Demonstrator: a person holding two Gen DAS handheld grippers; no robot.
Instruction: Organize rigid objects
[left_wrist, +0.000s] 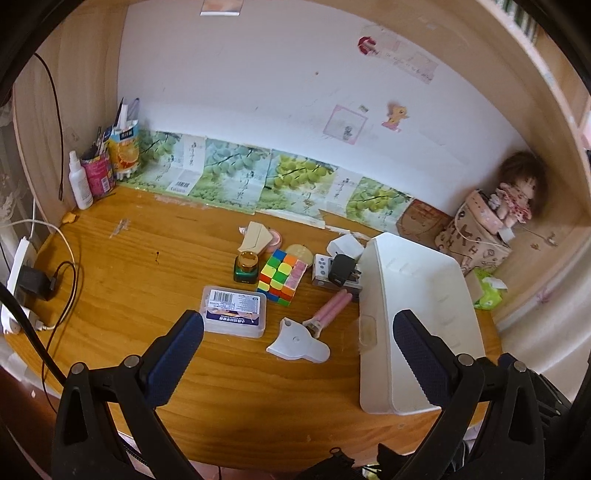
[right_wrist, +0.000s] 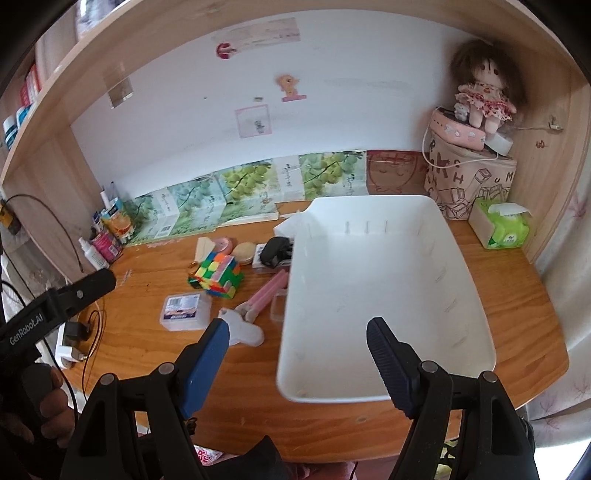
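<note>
A white plastic bin (right_wrist: 388, 295) sits on the right half of the wooden desk (left_wrist: 147, 266), its near rim close to the desk's front edge, and nothing lies inside it; only faint slot marks line its walls. The loose things crowd just left of it: a colour cube (left_wrist: 282, 277), a clear lidded box with a barcode label (left_wrist: 234, 311), a small green jar with a gold cap (left_wrist: 246, 266), a black plug adapter (left_wrist: 341, 270) lying on a small white device, a pink two-barrelled handle (left_wrist: 330, 308) reaching to the bin's left wall, and a flat white plastic piece (left_wrist: 299, 340) nearest the front. The left gripper (left_wrist: 297, 352) hovers with its jaws wide apart and empty, above the bare desk just in front of the flat white piece and the lidded box. The right gripper (right_wrist: 297, 362) is likewise spread wide and empty, its jaws straddling the bin's near-left corner without touching it. Bare desk lies along the front edge and across the far left, up to a power strip (left_wrist: 18, 280) with cables at the left edge. A pen cup and a spray bottle (left_wrist: 79, 181) fill the far-left corner; a doll (right_wrist: 484, 96) on a printed bag and a tissue pack (right_wrist: 506, 229) fill the far right. Behind the cube, a folded card, a pink round thing and a beige disc overlap and are hard to tell apart. In the right wrist view a hand (right_wrist: 51, 402) grips the left gripper's handle at the frame edge.
</note>
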